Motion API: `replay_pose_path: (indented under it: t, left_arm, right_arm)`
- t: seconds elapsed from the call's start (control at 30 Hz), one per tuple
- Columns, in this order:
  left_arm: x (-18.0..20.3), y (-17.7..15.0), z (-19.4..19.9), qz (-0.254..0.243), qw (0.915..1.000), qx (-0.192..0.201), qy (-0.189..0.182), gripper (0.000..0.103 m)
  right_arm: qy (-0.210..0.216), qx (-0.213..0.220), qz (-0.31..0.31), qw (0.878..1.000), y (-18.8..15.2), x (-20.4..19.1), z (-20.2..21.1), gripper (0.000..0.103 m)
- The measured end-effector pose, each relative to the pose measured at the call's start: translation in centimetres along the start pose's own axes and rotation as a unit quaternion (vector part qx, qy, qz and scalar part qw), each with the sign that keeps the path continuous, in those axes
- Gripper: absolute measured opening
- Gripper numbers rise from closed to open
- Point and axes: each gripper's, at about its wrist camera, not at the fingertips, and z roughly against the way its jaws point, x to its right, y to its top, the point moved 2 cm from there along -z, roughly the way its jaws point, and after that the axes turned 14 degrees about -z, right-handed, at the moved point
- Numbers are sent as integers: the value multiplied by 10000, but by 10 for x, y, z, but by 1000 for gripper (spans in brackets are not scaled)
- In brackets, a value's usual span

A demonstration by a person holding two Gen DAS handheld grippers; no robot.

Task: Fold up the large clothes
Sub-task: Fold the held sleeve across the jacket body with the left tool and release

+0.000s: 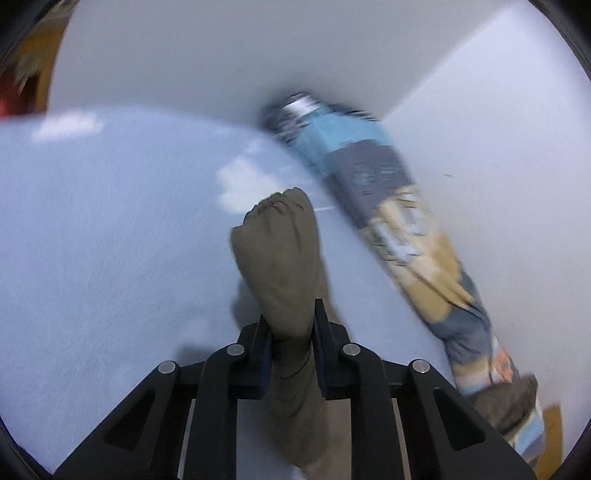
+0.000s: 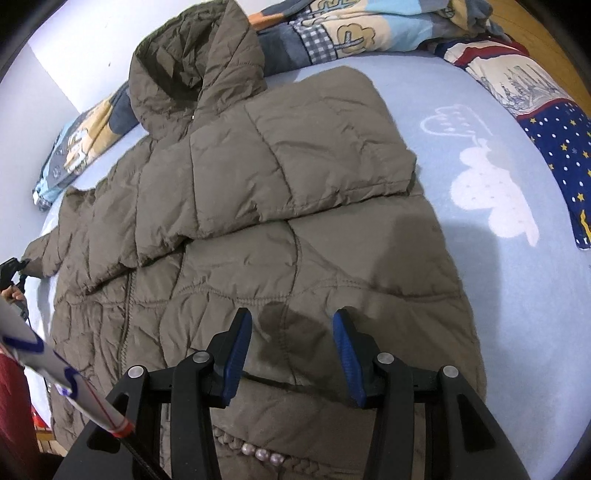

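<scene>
left tongs [image 1: 291, 325] pinched the puffy brown sleeve cuff [image 1: 277, 236] | right tongs [image 2: 291, 332] spread apart, empty, over the quilted brown coat [image 2: 258, 206] | soft blue bed sheet [image 2: 517, 314] under

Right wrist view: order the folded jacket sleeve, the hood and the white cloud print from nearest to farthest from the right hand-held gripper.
From the right hand-held gripper:
1. Folded jacket sleeve, straight ahead across the chest.
2. White cloud print, on the sheet to the right; close to the sleeve's distance.
3. Hood, at the far end, upper left.

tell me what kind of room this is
Most likely a bedroom: the jacket lies spread on a bed with a light blue sheet, a patterned quilt bunched along the plain white wall.
</scene>
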Motion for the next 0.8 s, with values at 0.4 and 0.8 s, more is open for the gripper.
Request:
replay_pose_path:
  t: [0.4, 0.8]
  left_arm:
    - [203, -14, 123, -2007, 9721, 373, -1158, 17]
    - [356, -161, 122, -3146, 9264, -588, -1985, 17]
  right_arm:
    - [407, 506, -359, 9972, 17, 10, 46, 50]
    - [703, 831, -720, 9914, 34, 27, 79, 50]
